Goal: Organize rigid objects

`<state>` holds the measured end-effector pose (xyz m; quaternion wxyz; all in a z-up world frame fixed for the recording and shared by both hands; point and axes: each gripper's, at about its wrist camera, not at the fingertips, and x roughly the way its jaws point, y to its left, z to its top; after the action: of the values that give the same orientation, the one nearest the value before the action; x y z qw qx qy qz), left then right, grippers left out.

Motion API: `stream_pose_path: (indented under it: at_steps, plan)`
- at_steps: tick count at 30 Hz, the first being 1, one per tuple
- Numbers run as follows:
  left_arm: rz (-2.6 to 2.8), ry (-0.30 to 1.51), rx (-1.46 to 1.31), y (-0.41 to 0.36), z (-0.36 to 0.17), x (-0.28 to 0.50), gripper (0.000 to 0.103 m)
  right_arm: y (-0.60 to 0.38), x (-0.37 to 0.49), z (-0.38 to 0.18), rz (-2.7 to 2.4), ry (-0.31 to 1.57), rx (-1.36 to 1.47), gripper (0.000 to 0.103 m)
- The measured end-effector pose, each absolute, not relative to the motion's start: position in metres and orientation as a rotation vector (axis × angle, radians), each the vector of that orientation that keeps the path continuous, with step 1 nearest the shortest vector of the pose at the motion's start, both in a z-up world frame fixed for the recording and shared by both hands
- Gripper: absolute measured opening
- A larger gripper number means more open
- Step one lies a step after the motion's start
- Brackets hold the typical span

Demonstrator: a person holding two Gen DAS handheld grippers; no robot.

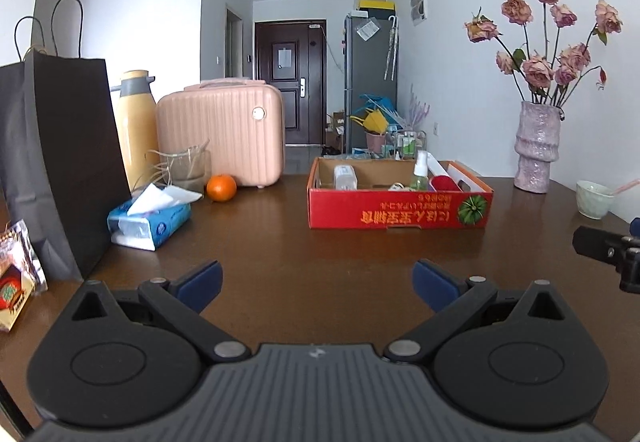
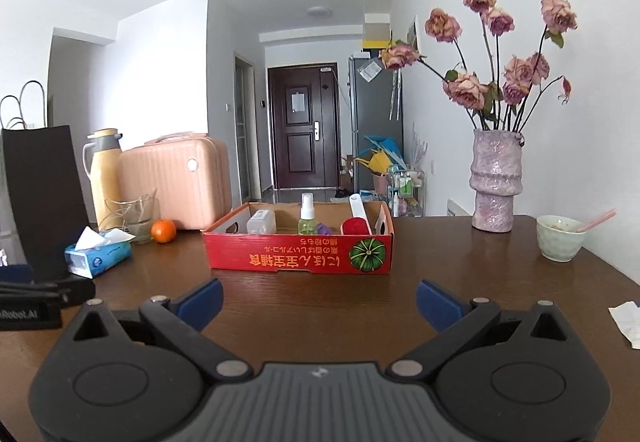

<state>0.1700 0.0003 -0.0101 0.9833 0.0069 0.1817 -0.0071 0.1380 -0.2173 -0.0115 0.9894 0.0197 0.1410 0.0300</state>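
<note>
Left wrist view: the left gripper (image 1: 318, 284) hangs over the brown table (image 1: 280, 242), fingers spread wide with nothing between them. Ahead stands the red cardboard box (image 1: 400, 208); its front wall hides the lower parts of the spray bottle (image 1: 420, 172), a clear container (image 1: 345, 177) and a red-and-white item too hidden to name. The black paper bag (image 1: 60, 146) is cut off at the left edge.

Right wrist view: the right gripper (image 2: 319, 304) is likewise spread and empty. The left gripper shows only partly at the left edge.
</note>
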Motion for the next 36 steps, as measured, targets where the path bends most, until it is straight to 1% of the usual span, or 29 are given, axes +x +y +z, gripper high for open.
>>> stream_pose_path:
  at_steps: [10,36]
  plan:
    - [-0.019,0.365,0.010,0.001,-0.012,0.154,0.103,-0.211,0.116,-0.013,0.070,0.287,0.026,0.103]
    - [-0.026,0.354,0.016,0.000,-0.011,0.152,0.103,-0.209,0.116,-0.013,0.072,0.291,0.027,0.103]
